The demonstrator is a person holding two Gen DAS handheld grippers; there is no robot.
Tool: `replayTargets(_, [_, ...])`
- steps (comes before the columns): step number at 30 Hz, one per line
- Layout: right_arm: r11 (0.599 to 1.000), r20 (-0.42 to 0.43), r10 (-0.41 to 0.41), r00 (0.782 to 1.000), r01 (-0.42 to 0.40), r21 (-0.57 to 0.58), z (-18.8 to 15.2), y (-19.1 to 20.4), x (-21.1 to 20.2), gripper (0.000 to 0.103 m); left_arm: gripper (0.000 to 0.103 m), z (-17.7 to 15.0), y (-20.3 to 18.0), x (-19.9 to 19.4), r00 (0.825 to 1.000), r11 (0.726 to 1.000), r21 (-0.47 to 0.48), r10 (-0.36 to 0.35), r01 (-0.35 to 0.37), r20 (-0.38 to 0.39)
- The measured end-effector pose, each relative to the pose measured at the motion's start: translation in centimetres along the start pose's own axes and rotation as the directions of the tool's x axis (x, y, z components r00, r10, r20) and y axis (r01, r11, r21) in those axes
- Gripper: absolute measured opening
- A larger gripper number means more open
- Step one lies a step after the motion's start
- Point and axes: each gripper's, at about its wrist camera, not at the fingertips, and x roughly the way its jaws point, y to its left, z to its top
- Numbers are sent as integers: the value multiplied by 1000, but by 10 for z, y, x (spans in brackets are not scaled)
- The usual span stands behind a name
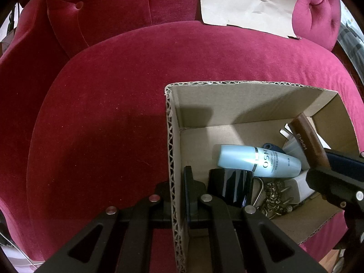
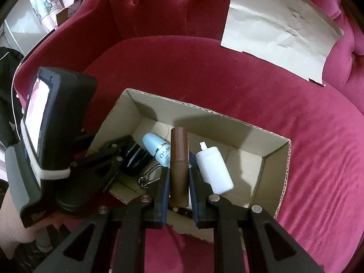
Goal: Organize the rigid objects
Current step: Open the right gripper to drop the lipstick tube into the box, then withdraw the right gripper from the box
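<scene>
**Brown tube held over crowded box**

Cardboard box (image 2: 276, 157) used as landmark. Its left wall is clamped by the left gripper (image 1: 178, 195). Brown tube (image 2: 179, 159) is gripped by the right gripper (image 2: 178, 182) above the box interior. Inside the box: blue bottle (image 2: 157, 147), white bottle (image 2: 213, 170), black cup (image 1: 229, 188), carabiner (image 2: 147, 177). Paper sheet (image 2: 279, 27) lies well behind it.

Cardboard box (image 2: 282, 159): open-topped, corrugated, sits on red velvet seat cushion (image 2: 227, 79).

Contents:
- Brown tube (image 2: 179, 159): cylindrical, matte, upright to slightly tilted, above the other items, near box centre.
- Pale blue bottle (image 1: 257, 161): lettering "OSM" visible, silver band, lying on its side on box floor.
- Black glossy cup (image 1: 229, 188): on its side, just beside the blue bottle, by the box wall.
- White bottle (image 2: 213, 170): lying on its side, just beside the tube.
- Metal clasp with brass ornament (image 1: 275, 195): on box floor, near the cup.
</scene>
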Motion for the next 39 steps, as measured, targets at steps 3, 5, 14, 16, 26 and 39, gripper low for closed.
replayTargets(3, [1000, -1, 4, 1000, -4, 4, 0, 1, 0, 17, 5, 0, 0, 0, 1000, 1000, 0, 0, 0, 0])
replayTargets(5, [1000, 2, 9, 1000, -9, 5, 1, 1, 0, 17, 5, 0, 0, 0, 1000, 1000, 0, 0, 0, 0])
replayTargets(14, [999, 29, -37, 999, 37, -1, 3, 1, -10, 55, 5, 0, 0, 0, 1000, 1000, 0, 0, 0, 0])
replayTargets(16, [997, 55, -76, 996, 76, 7, 3, -1, -15, 72, 5, 0, -1, -1, 1000, 1000, 0, 0, 0, 1])
replayTargets(26, [987, 62, -157, 986, 155, 37, 5, -12, -20, 103, 5, -1, -1, -1, 1000, 1000, -1, 0, 0, 1])
replayTargets(39, [980, 50, -191, 980, 187, 63, 2, -16, -25, 103, 5, 0, 2, -1, 1000, 1000, -12, -3, 3, -9])
